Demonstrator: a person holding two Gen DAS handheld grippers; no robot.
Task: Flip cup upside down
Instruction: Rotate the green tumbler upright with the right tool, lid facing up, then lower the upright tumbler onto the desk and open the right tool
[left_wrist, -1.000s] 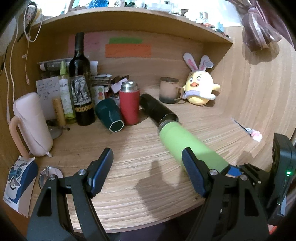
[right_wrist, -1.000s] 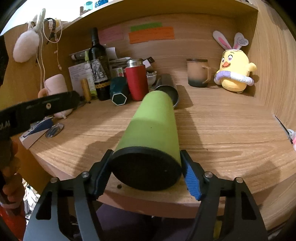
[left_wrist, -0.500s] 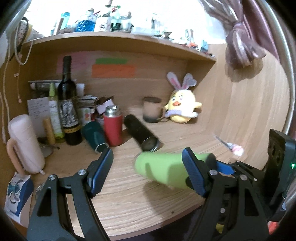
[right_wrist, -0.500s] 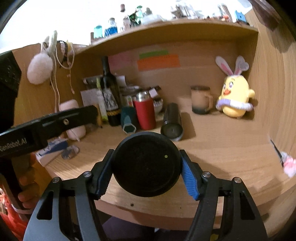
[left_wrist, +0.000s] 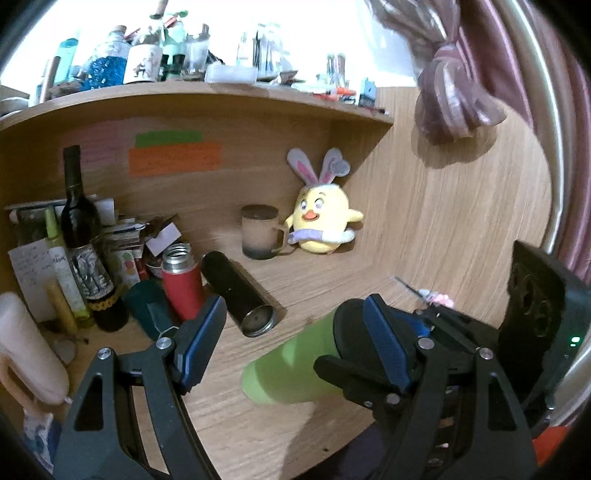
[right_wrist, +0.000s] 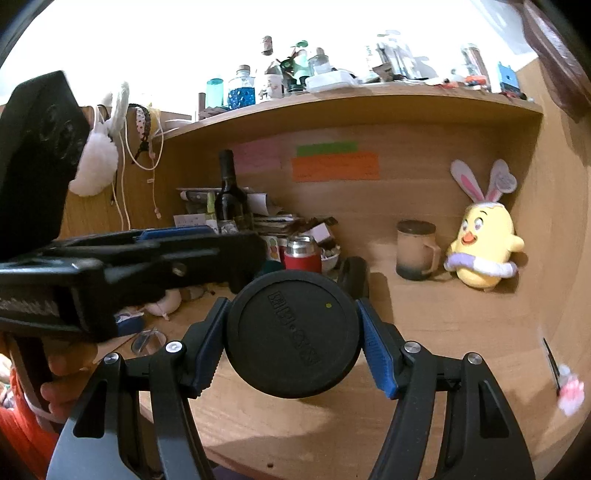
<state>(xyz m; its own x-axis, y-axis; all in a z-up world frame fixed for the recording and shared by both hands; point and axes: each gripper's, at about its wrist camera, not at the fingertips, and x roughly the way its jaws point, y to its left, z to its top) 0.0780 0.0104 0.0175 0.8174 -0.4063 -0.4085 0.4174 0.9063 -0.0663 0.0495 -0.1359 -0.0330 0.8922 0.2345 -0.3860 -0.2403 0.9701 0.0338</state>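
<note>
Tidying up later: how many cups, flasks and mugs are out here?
5: green cup in the right claw; black flask lying; red flask; teal cup tipped; mug beside the chick. Clutter may hide more.

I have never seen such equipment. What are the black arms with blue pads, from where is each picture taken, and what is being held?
No robot is here. A person holds one hand-held tool in each hand, and a camera on each looks forward along its two fingers.

In the right view, the right tool is shut on the green cup; you see its black end. The left view shows the same cup from the side, lifted above the wooden desk. The left tool is open and holds nothing.

On the desk are a wine bottle, a red flask, a black flask lying down, a mug and a chick toy.
</note>
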